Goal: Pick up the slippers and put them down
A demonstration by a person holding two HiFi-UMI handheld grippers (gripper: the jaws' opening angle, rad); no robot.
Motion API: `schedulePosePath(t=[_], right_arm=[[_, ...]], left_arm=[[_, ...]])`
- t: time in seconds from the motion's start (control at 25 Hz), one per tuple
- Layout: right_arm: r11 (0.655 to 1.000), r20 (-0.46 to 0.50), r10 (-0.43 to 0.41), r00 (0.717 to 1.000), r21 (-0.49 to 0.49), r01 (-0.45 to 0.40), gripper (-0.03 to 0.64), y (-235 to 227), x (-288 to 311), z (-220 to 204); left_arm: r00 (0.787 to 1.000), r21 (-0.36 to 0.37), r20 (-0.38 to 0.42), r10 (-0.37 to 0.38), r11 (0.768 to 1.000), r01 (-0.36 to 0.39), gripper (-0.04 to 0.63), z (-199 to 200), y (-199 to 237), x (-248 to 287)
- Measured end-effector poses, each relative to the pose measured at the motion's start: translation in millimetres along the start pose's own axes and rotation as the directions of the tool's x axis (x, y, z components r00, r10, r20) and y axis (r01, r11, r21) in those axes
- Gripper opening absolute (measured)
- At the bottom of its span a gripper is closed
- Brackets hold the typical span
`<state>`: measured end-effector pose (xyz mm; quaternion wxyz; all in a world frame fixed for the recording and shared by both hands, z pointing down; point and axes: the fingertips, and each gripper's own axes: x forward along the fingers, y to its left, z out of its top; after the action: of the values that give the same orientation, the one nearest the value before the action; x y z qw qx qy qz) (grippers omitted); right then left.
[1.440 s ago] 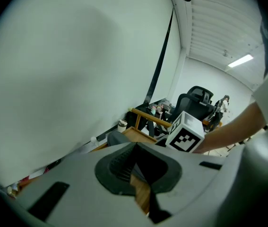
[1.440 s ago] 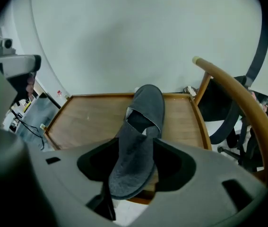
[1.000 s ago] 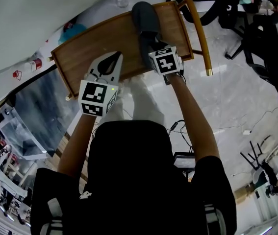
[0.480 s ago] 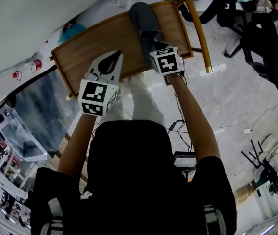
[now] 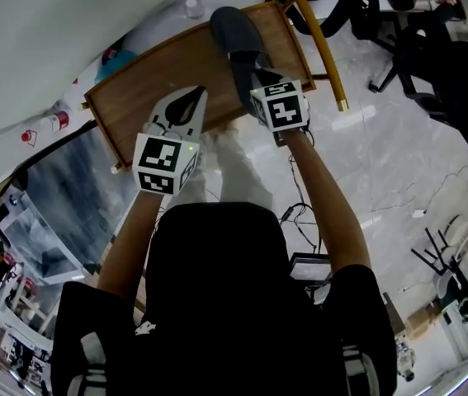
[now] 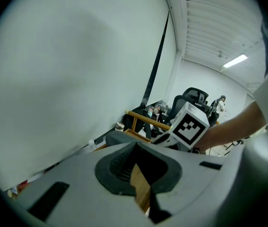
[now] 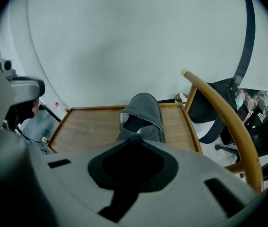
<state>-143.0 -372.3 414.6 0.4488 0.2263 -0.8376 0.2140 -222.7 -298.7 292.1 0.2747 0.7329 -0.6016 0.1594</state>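
Note:
A grey slipper (image 5: 234, 35) (image 7: 143, 115) lies lengthwise on the wooden chair seat (image 5: 159, 73) (image 7: 89, 126), toe toward the wall. My right gripper (image 5: 252, 74) (image 7: 136, 136) is at its heel, pointing steeply down. Its jaws are closing, with the heel rim between them and pressed by the pads. The heel end looks raised a little off the wood. My left gripper (image 5: 191, 97) (image 6: 136, 144) hovers over the seat's near left part, shut and holding nothing. No second slipper is in view.
The chair's curved wooden back rail (image 5: 316, 40) (image 7: 223, 122) rises just right of the slipper. A white wall stands behind the seat, with bottles (image 5: 191, 7) at its foot. Black office chairs (image 5: 432, 48) stand to the right, and cables (image 5: 300, 213) lie on the pale floor.
My right gripper's jaws have come together on the slipper's heel, and the gripper has risen slightly with it. The left gripper has stayed where it was.

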Motion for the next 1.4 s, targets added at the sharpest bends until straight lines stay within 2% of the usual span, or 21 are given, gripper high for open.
schedulePosePath(t=[0.12,0.56,0.88,1.4], right_arm=[[1.000,0.033,-0.021,0.999,-0.007,0.021,0.018,4,-17,1],[0.996,0.130,-0.062,0.990,0.074,0.053,0.017,40,-83,-5],[0.991,0.229,-0.113,0.967,0.098,0.093,0.017,72,-133,-11],[0.977,0.290,-0.206,0.935,0.119,0.178,0.017,130,-188,-40]], left_arm=[[1.000,0.019,0.009,-0.016,1.000,0.016,0.006,4,-7,-7],[0.996,0.090,0.046,-0.078,0.993,0.073,0.006,15,-29,-44],[0.988,0.147,0.076,-0.133,0.982,0.121,0.006,12,-46,-80],[0.971,0.211,0.126,-0.203,0.962,0.173,0.006,-1,-64,-145]])
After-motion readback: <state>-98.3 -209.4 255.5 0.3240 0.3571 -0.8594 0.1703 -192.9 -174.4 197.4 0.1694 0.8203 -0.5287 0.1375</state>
